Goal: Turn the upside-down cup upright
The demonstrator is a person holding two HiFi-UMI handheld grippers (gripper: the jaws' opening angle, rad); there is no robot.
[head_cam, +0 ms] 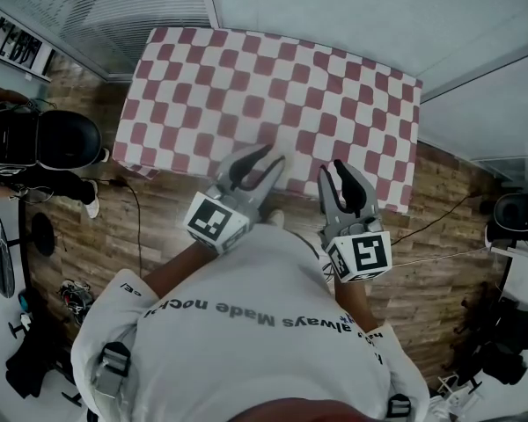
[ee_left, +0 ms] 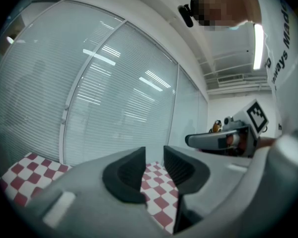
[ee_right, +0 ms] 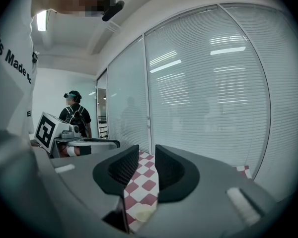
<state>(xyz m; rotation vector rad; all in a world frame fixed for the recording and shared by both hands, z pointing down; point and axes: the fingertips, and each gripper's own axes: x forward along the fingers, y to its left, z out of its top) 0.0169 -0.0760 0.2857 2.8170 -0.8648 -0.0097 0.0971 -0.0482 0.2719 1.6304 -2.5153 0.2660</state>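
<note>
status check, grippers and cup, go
Left gripper open, empty. Right gripper open, empty. Cup low ahead of right jaws on checkered cloth, untouched, orientation unclear. Nothing blocking.

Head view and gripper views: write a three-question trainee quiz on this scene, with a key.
1. True or false: the left gripper is clamped on something.
2. The cloth is: A striped; B red-and-white checked; C plain.
3. Fill in: the right gripper has its jaws ____, with only cloth seen through the gap.
Key: 1 false; 2 B; 3 apart.
</note>
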